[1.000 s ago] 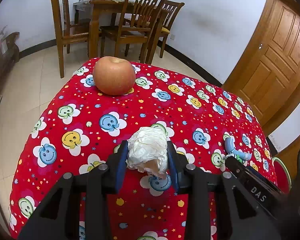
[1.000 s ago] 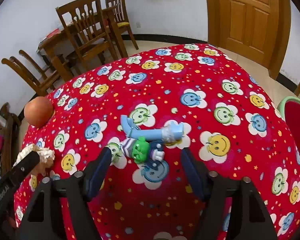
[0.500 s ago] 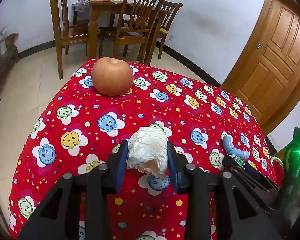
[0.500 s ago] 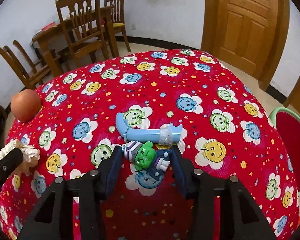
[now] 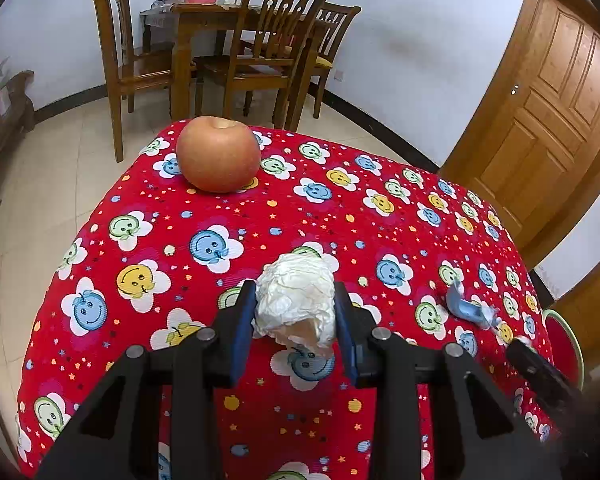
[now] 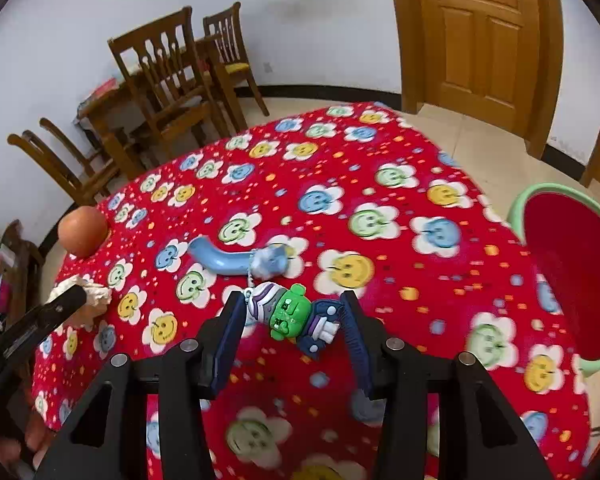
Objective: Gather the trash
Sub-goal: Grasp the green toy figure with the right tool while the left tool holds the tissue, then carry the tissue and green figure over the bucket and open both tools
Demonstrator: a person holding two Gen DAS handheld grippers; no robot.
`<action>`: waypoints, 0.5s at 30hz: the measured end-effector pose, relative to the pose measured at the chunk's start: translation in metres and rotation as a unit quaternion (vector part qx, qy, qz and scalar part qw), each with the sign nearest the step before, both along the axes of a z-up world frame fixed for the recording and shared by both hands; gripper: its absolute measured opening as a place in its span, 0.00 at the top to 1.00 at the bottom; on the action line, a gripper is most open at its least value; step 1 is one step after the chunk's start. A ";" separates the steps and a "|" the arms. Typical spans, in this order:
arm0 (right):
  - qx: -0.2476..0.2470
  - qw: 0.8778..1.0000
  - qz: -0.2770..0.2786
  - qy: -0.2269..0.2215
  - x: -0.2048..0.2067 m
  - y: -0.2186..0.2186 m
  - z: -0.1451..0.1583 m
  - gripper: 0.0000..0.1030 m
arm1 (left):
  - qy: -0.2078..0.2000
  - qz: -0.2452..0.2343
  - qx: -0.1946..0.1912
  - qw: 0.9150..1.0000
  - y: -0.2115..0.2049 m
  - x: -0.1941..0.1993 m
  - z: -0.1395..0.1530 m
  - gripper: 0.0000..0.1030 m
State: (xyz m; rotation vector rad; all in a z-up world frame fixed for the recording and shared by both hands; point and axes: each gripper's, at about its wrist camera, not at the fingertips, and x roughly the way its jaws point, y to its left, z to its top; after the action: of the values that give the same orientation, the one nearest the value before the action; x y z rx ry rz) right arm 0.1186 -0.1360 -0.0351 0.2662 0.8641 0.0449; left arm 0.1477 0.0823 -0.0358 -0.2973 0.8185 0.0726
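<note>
Now the crumpled paper ball (image 5: 296,300) sits clamped between the left tongs (image 5: 296,320), same as 1 s ago, held just over the red smiley-face tablecloth (image 5: 260,224); no change on that side. Change is on the right: right tongs (image 6: 294,320), wide apart 1 s ago around the green toy figure (image 6: 290,312), have narrowed and now both pads appear to touch the figure, 1 at its striped hat end, 1 at its white foot end. Toy looks lifted or dragged nearer the camera; its bead chain pulls on the blue curved piece (image 6: 228,258), which trails behind on the cloth. Background blur in the right view suggests the tongs are mid-move. Whether the toy is fully off the table, cannot tell.

Meaning for the task: both pieces of trash now seem secured, 1 per side, so pickup looks done and drop-off is what remains. Red bin with green rim (image 6: 572,276) stands just past the table's right edge, near the right tongs. Apple (image 5: 219,154) sits untouched at the far left corner, well apart from both grips. Wooden chairs (image 5: 272,48) and door (image 5: 552,100) lie beyond.
</note>
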 end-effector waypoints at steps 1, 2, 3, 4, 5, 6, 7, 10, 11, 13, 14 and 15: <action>0.000 1.000 -0.002 -0.004 -0.004 -0.005 0.003 0.53 | 0.000 0.000 0.001 1.000 0.000 0.000 0.000 0.64; 0.000 1.000 -0.004 -0.007 -0.008 -0.009 0.006 0.53 | 0.000 -0.001 0.001 1.000 -0.001 0.000 0.000 0.64; -0.001 1.000 -0.006 -0.011 -0.011 -0.013 0.008 0.53 | 0.000 -0.001 0.002 1.000 -0.002 0.000 -0.001 0.64; -0.001 1.000 -0.009 -0.016 -0.016 -0.018 0.012 0.53 | 0.000 -0.001 0.003 1.000 -0.002 0.000 -0.001 0.64; -0.001 1.000 -0.012 -0.019 -0.020 -0.023 0.015 0.53 | 0.000 -0.002 0.004 1.000 -0.003 0.000 -0.001 0.64; -0.001 1.000 -0.014 -0.022 -0.021 -0.026 0.016 0.53 | 0.000 -0.002 0.005 1.000 -0.003 0.000 -0.001 0.64; -0.002 1.000 -0.016 -0.025 -0.025 -0.031 0.019 0.53 | -0.001 -0.003 0.006 1.000 -0.004 0.000 -0.001 0.64; -0.006 0.999 -0.025 -0.034 -0.037 -0.045 0.025 0.53 | -0.001 -0.004 0.008 1.000 -0.005 0.000 -0.001 0.64; -0.007 0.999 -0.029 -0.036 -0.040 -0.050 0.027 0.53 | -0.002 -0.005 0.009 1.000 -0.006 0.000 -0.001 0.64; -0.010 0.998 -0.041 -0.040 -0.047 -0.062 0.029 0.53 | -0.003 -0.009 0.010 1.000 -0.008 0.000 0.000 0.64; -0.011 0.998 -0.047 -0.042 -0.050 -0.069 0.031 0.53 | -0.003 -0.011 0.009 1.000 -0.010 -0.001 0.000 0.64; -0.012 0.998 -0.053 -0.043 -0.053 -0.074 0.032 0.53 | -0.003 -0.014 0.009 1.000 -0.011 -0.001 0.000 0.64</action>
State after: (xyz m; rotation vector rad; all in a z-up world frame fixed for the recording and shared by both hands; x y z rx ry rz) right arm 0.0660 -0.2105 -0.0035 0.2849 0.7640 -0.0521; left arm 0.1471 0.0714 -0.0358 -0.2693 0.8155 0.0531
